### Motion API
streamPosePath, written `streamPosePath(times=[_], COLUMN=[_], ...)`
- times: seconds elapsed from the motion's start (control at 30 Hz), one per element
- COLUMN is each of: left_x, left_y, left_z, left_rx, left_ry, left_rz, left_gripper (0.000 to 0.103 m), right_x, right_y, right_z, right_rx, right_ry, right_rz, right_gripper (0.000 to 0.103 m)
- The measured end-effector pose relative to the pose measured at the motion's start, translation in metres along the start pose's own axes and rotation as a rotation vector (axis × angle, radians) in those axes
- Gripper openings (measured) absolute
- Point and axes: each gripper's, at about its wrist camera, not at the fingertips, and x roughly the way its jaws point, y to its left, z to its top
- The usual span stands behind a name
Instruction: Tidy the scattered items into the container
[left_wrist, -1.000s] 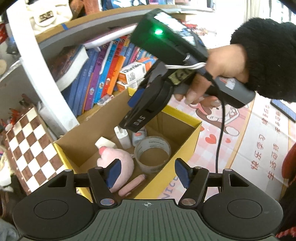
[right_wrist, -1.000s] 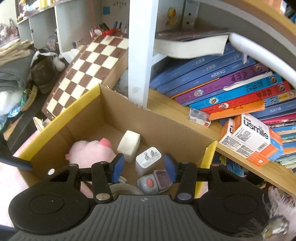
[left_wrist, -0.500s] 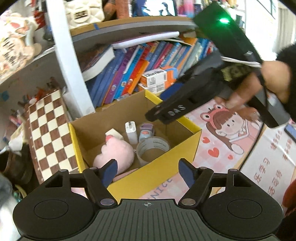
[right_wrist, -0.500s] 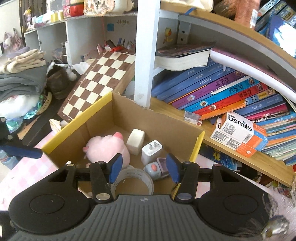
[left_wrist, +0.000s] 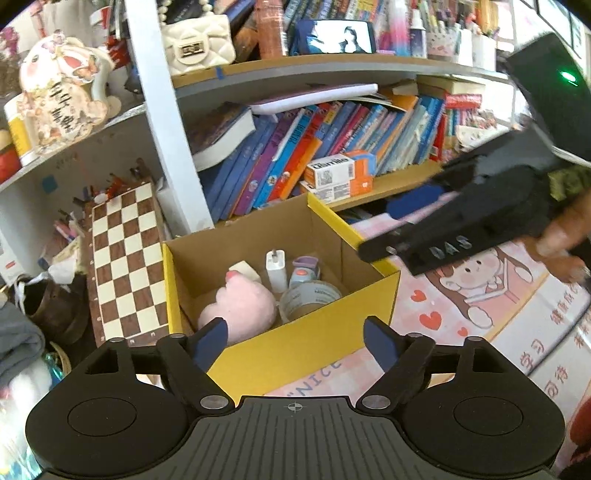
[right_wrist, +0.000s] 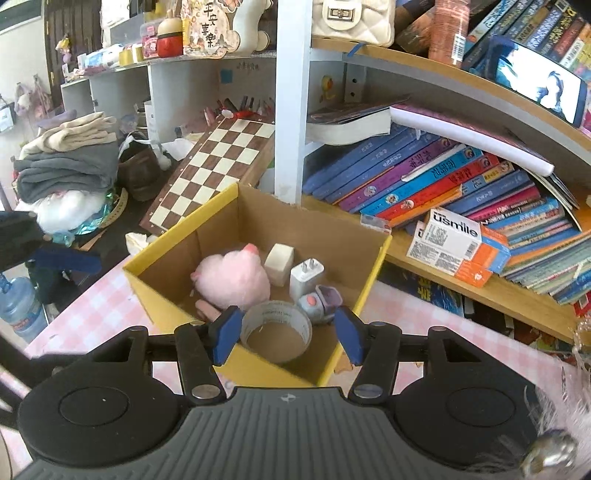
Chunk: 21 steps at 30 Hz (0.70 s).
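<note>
A yellow cardboard box (left_wrist: 295, 343) (right_wrist: 177, 240) stands on the pink mat. Inside lie a pink plush (left_wrist: 240, 306) (right_wrist: 231, 280), a tape roll (left_wrist: 310, 299) (right_wrist: 277, 325), a white charger (left_wrist: 276, 271) (right_wrist: 304, 275), a white block (right_wrist: 279, 262) and a small grey gadget (right_wrist: 317, 301). My left gripper (left_wrist: 295, 336) hovers before the box's near wall, its jaws opening with nothing held. My right gripper (right_wrist: 288, 332) hangs above the box's near corner, jaws opening, also with nothing in them. In the left wrist view the right gripper (left_wrist: 388, 229) is over the box's right corner.
Behind the box is a shelf with slanted books (right_wrist: 424, 177) and an orange-and-white carton (right_wrist: 454, 247). A chessboard (left_wrist: 123, 266) leans to the left of the box. Folded clothes (right_wrist: 66, 162) and a water bottle (right_wrist: 18, 310) sit at far left. The pink patterned mat (left_wrist: 498, 314) spreads right.
Both grippers have drawn back and up from the box, so it looks smaller. The left jaws have spread wider. The right gripper has moved from over the box's inside to its right corner.
</note>
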Motion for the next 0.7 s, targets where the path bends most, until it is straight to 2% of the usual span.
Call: streamPosePath(times=[0.33,0.7], left_x=[0.008,0.016], left_y=[-0.015,-0.036], left_z=[-0.011,-0.024], left_rx=[-0.17,-0.25], left_ry=[-0.022,-0.021], left_rz=[0.039,0.085], left_gripper=[0.084,0.085], right_x=[-0.026,-0.041], right_y=[-0.008,-0.023], right_z=[-0.039,-0.092], right_rx=[0.037,0.143], right_ry=[0.008,0.036], right_rz=[-0.044,-0.116], right_gripper=[0.055,0.055])
